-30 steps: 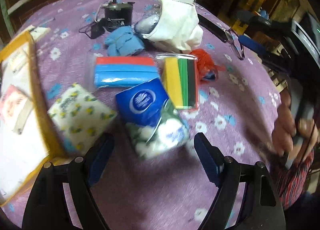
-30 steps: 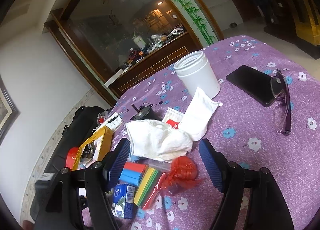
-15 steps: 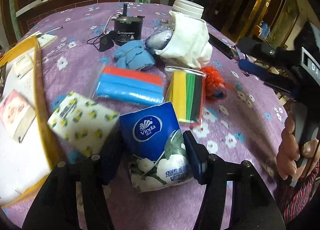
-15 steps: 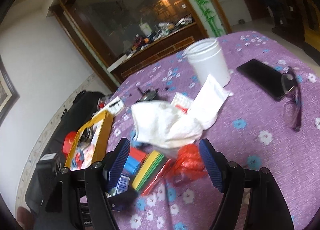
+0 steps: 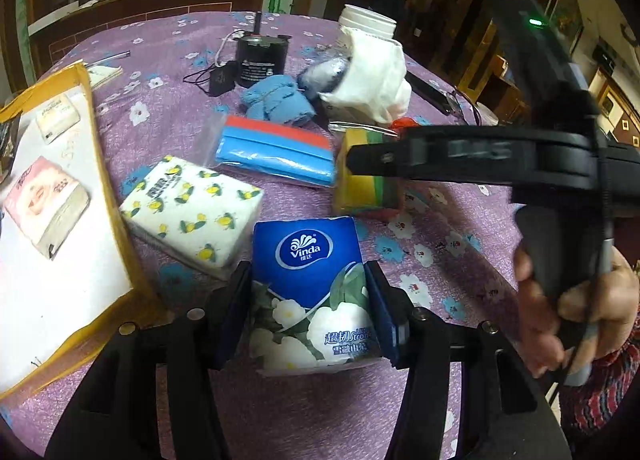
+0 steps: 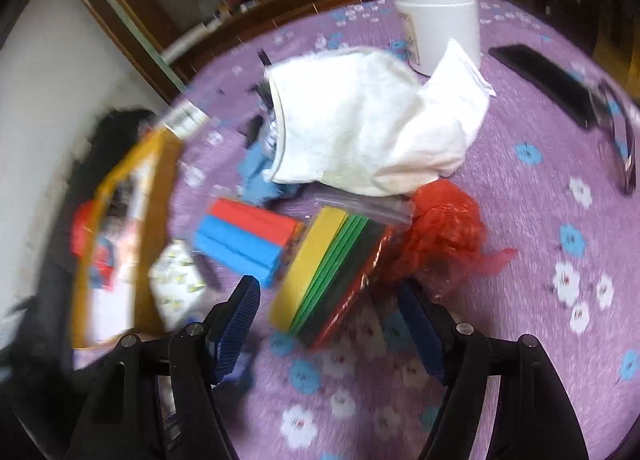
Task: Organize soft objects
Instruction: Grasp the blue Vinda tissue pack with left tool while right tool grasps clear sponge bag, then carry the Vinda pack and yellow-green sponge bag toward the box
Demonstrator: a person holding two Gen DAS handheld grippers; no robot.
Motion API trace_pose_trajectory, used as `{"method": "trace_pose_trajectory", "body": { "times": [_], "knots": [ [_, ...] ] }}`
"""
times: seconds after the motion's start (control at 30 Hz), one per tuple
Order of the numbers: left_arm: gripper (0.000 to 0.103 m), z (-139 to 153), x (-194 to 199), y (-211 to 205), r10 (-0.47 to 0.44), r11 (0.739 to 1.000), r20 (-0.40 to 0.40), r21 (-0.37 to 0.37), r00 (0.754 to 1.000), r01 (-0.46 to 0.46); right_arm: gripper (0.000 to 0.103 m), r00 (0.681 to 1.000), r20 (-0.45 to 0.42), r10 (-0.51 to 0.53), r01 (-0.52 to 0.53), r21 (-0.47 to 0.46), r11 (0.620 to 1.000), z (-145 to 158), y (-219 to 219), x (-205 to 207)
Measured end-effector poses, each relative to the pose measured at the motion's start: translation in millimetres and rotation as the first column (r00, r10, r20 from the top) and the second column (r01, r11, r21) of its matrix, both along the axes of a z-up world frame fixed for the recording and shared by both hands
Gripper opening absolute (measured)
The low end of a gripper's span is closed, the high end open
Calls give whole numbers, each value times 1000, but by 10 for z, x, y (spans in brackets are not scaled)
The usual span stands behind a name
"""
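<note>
Left tongs [image 5: 308,310] have just been closing and now pinch a blue Vinda tissue pack [image 5: 310,292] between their blue pads on the purple flowered table [image 5: 424,228]. Just ahead and to their left lies a white lemon-print tissue pack [image 5: 192,212], with a red-and-blue foam bundle [image 5: 276,150] farther ahead. Right tongs [image 6: 330,324] hang spread, gripping nothing, with the near end of a yellow, green and black foam stack [image 6: 328,280] lying between their tips. Beyond that stack sit a crumpled red bag [image 6: 444,228], a white cloth [image 6: 360,128] and a white jar [image 6: 440,20].
</note>
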State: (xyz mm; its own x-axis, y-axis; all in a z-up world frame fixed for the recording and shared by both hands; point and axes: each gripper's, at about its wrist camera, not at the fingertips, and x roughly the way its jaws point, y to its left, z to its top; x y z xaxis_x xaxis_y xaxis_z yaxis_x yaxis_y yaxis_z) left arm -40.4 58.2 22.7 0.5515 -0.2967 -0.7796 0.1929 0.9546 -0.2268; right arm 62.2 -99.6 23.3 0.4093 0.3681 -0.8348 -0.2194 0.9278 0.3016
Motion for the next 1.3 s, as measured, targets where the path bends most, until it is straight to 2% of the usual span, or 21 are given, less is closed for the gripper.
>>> {"method": "trace_pose_trajectory", "body": {
  "times": [0.1, 0.13, 0.17, 0.27, 0.3, 0.53, 0.83, 1.1, 1.3],
  "knots": [
    [53, -36, -20, 28, 0, 1000, -4, -3, 1000, 0, 70, 1000, 5, 26, -26, -111, 994, -105, 235, 79],
    [53, -42, -28, 26, 0, 1000, -1, -2, 1000, 0, 64, 999, 38, 29, -23, -140, 990, -109, 282, 76],
    [53, -40, -33, 18, 1, 1000, 2, 3, 1000, -1, 47, 998, 47, 35, -27, -151, 988, -99, 299, 79],
    [53, -36, -21, -6, 7, 1000, -1, 17, 1000, -7, 32, 998, 51, 47, -40, -136, 990, -66, 236, 32],
    [53, -36, -14, -23, 6, 1000, -3, 29, 1000, -6, 30, 997, 52, 58, -51, -122, 991, -46, 193, -10],
    [51, -54, 57, -133, 11, 994, 8, 112, 1000, -12, 28, 991, 114, 71, -72, 4, 997, 257, -360, -413],
    [51, -9, 0, -98, 47, 997, -3, 54, 999, -47, 28, 987, 159, -1, -14, 97, 995, 394, -901, -755],
    [51, 89, -138, -157, 43, 998, 18, 45, 999, -43, 28, 984, 175, 29, -51, 121, 991, 432, -886, -858],
    [51, 171, -187, -200, 19, 999, 52, 48, 998, -21, 29, 984, 174, 48, -68, 113, 991, 347, -774, -843]
  ]
}}
